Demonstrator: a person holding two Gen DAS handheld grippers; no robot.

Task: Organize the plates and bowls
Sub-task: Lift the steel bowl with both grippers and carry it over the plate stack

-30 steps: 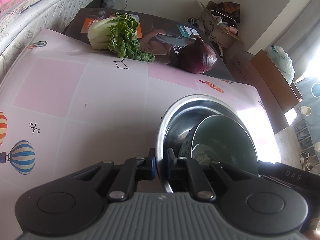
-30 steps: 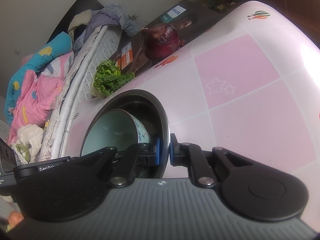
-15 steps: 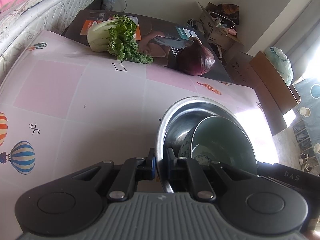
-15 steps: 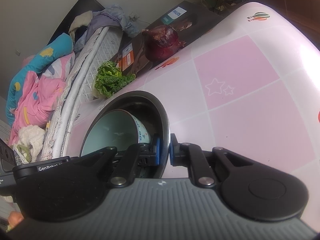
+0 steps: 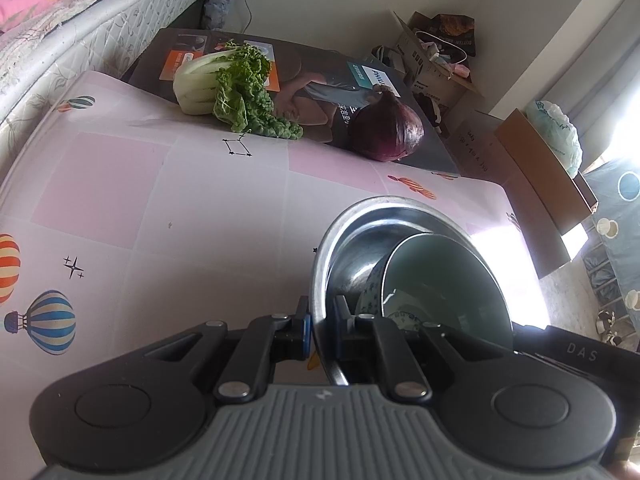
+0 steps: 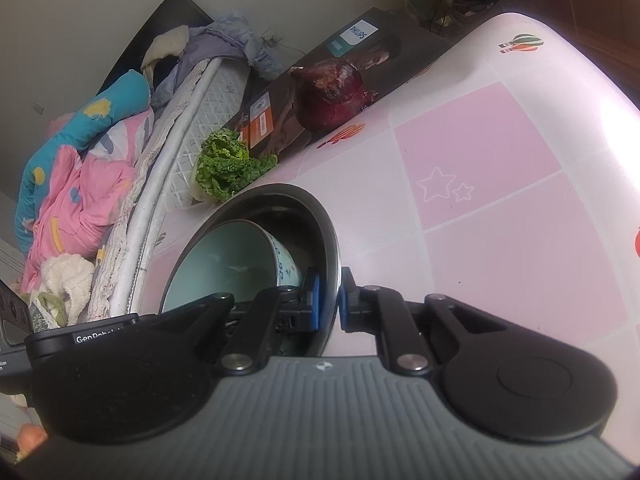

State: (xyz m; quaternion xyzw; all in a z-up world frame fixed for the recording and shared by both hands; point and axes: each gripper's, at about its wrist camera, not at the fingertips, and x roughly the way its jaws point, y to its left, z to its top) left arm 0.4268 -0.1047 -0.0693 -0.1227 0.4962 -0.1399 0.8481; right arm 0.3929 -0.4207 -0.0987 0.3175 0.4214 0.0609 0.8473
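A large steel bowl [image 5: 360, 236] is held over the pink patterned table, with a pale green ceramic bowl [image 5: 444, 276] nested inside it. My left gripper [image 5: 322, 326] is shut on the steel bowl's left rim. In the right wrist view my right gripper [image 6: 329, 306] is shut on the steel bowl's [image 6: 316, 216] right rim, and the ceramic bowl [image 6: 228, 264] with blue markings sits inside.
A green leafy cabbage [image 5: 228, 84] and a red cabbage [image 5: 390, 130] lie at the table's far edge against a dark flat box [image 5: 320, 80]. A mattress [image 5: 80, 24] runs along the left. Cardboard boxes [image 5: 536, 168] stand on the floor to the right.
Both grippers and the nested bowls have shifted slightly forward over the table. The grips are unchanged.
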